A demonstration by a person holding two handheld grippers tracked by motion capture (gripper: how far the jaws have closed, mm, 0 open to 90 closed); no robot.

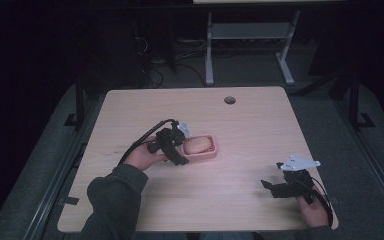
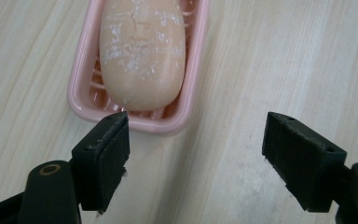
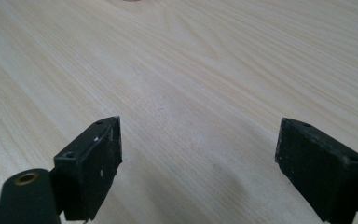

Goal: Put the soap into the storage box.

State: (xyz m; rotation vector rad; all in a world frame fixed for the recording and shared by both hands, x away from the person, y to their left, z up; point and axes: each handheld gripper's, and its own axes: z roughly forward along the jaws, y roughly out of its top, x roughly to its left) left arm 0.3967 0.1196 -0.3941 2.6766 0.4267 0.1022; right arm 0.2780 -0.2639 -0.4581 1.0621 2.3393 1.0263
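Note:
A pink soap dish (image 1: 211,151) (image 2: 193,70) lies near the middle of the wooden table, with a peach bar of soap (image 1: 197,146) (image 2: 142,51) resting in it. My left gripper (image 1: 180,149) (image 2: 196,154) is open just at the dish's left end. In the left gripper view its jaws stand wide apart, short of the dish, with bare table between them. My right gripper (image 1: 267,186) (image 3: 198,163) is open near the table's front right corner, over bare wood with nothing between its jaws.
A round cable hole (image 1: 229,100) sits near the table's far edge. Another desk's white legs (image 1: 209,50) stand on the floor beyond. The table (image 1: 260,130) has free room to the right of the dish and along the front.

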